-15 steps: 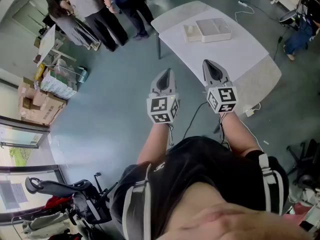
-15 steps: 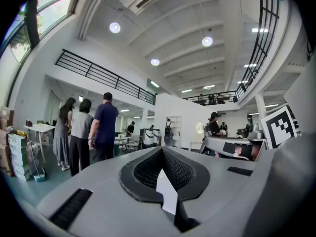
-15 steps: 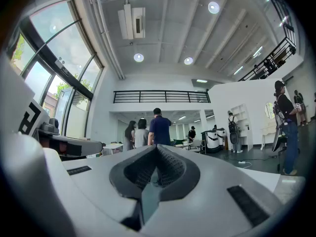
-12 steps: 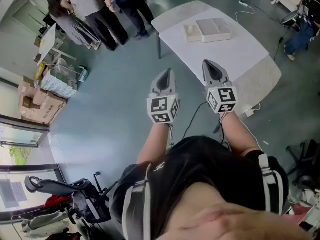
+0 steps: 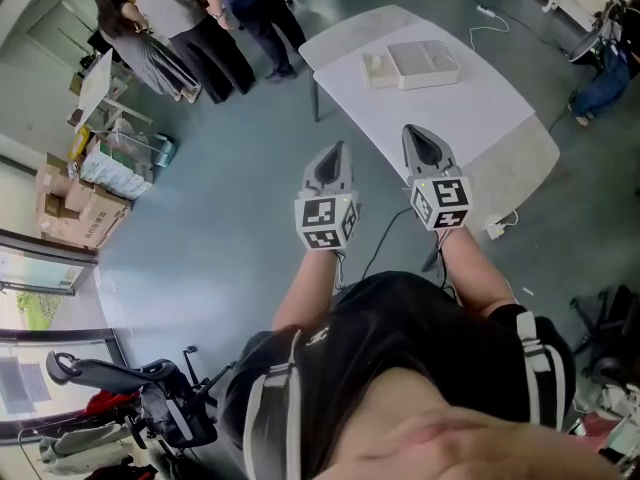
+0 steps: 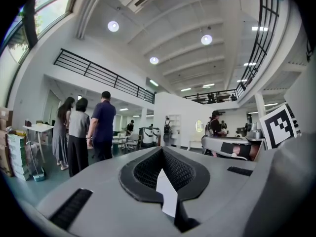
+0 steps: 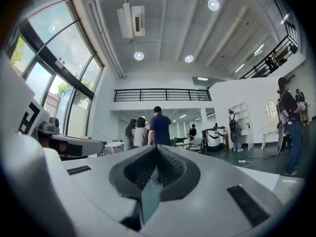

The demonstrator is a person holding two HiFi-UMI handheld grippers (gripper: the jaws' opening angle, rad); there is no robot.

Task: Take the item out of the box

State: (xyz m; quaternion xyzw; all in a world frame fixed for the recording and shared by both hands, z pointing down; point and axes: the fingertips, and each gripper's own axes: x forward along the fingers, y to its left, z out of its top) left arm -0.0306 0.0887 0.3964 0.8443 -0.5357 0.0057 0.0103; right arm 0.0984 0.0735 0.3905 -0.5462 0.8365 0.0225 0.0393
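A white flat box (image 5: 424, 62) lies on the white table (image 5: 470, 108) at the top of the head view, with a smaller cream piece (image 5: 379, 67) beside its left end. What the box holds does not show. Both grippers are held at waist height, short of the table and well away from the box. The left gripper (image 5: 335, 149) hangs over the grey floor, and the right gripper (image 5: 416, 132) is near the table's front edge. In the gripper views, the left gripper (image 6: 160, 150) and the right gripper (image 7: 157, 147) have their jaws together with nothing between them.
Three people (image 5: 196, 16) stand on the floor at the top left. Cardboard boxes (image 5: 75, 208) and a small table (image 5: 93, 83) are at the left. A black cable (image 5: 385, 233) runs over the floor to a power strip (image 5: 497, 226). A wheeled frame (image 5: 130, 393) stands at the bottom left.
The table and box have slid slightly up and left in the head view. Both grippers stay shut in about the same place.
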